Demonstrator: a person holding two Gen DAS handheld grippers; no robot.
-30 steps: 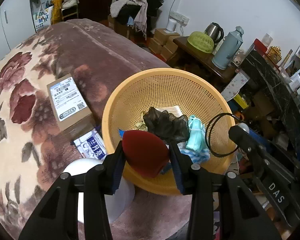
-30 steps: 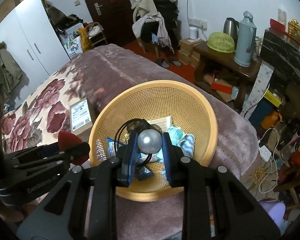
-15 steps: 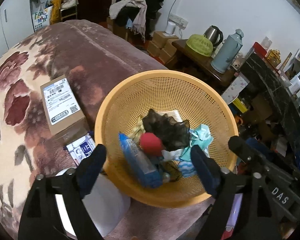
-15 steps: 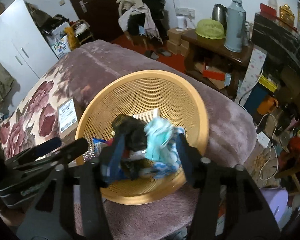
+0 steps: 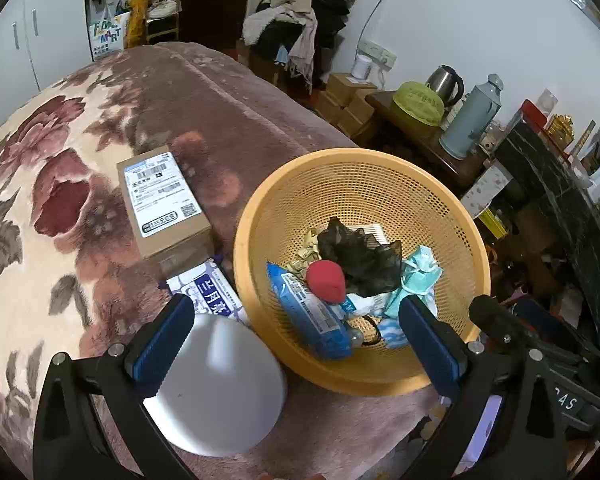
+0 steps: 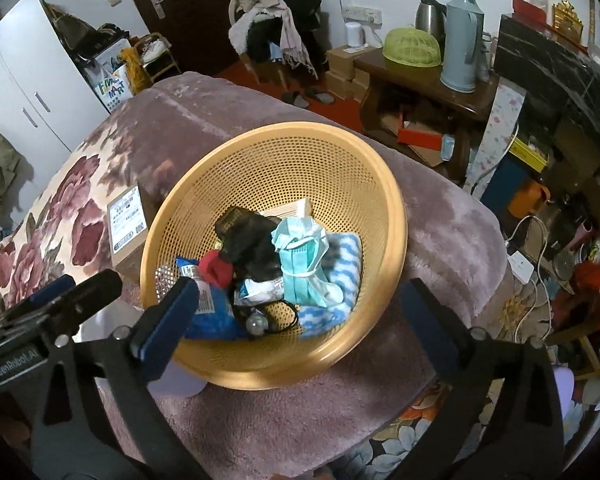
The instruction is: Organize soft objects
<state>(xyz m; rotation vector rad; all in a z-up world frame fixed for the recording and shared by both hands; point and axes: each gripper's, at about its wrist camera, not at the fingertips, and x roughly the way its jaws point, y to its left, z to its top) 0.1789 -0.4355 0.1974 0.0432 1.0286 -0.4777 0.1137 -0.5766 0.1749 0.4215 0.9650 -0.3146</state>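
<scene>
The orange basket point(image 5: 466, 240) sits on the bed point(image 5: 100, 128) at its near corner and serves as the landmark. Inside it, low against the near wall, lie the soft objects: a red sponge point(image 5: 326, 280) beside a black mesh pouf point(image 5: 360, 258), a teal face mask point(image 5: 418, 276) on the right side, a blue-and-white cloth point(image 6: 346, 276) under the mask, and a blue wipes pack point(image 5: 312, 316) on the left. A hair tie with a silver bead point(image 6: 257, 323) rests at the very bottom.

Both claws hang above the basket's near rim, pointing steeply down into it. The left claw point(image 5: 296, 340) is opening and grips nothing; the basket contents show between its jaws without contact. The right claw point(image 6: 300, 312) is likewise opening and empty.

Outside the basket, to its left, lie a white bowl-shaped object point(image 5: 220, 388), a printed soft pack point(image 5: 212, 300) and a cardboard box point(image 5: 160, 204). The soft pack's long axis runs away from you towards the box. Judged from position, your left claw is nearer to it; your right claw would have to cross the basket.
</scene>
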